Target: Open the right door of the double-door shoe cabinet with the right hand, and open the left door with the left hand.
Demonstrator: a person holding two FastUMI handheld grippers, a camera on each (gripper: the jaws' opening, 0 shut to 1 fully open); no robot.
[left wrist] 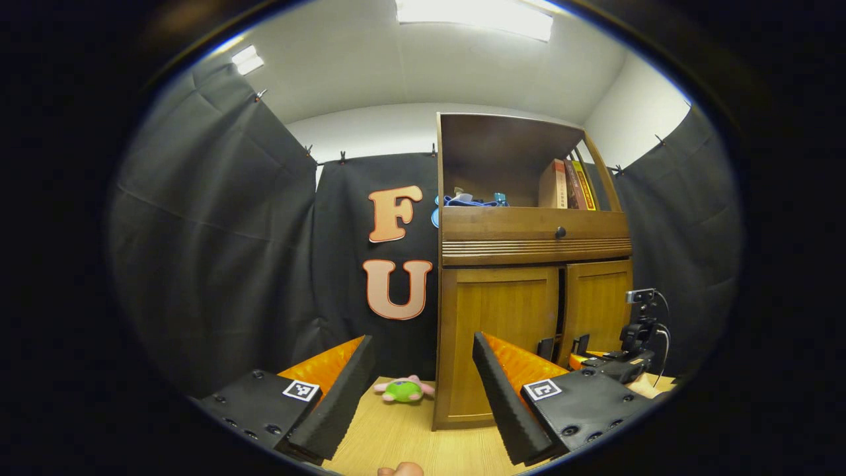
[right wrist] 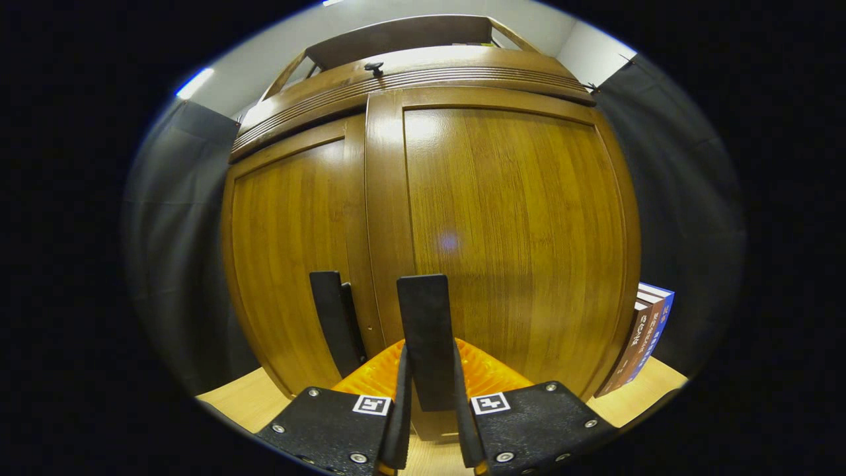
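Both doors look shut, so everything remains. Lower centre, the right gripper (right wrist: 428,403) has its jaws clamped on the right door's handle (right wrist: 426,330); the left gripper (left wrist: 423,390) hangs back from the left door (left wrist: 499,330), jaws wide open.

Bare tabletop (left wrist: 396,436) open ahead of the spread left gripper (left wrist: 423,370), up to the cabinet (left wrist: 502,344). Plush toy (left wrist: 404,389) lying on that path, just beside the cabinet's left corner. Right gripper (left wrist: 565,347) occupying the space before the door seam. Right door (right wrist: 515,231) and left door (right wrist: 291,244) nearly flush, only a thin dark gap between. Books (right wrist: 641,337) standing close at the right door's outer edge.
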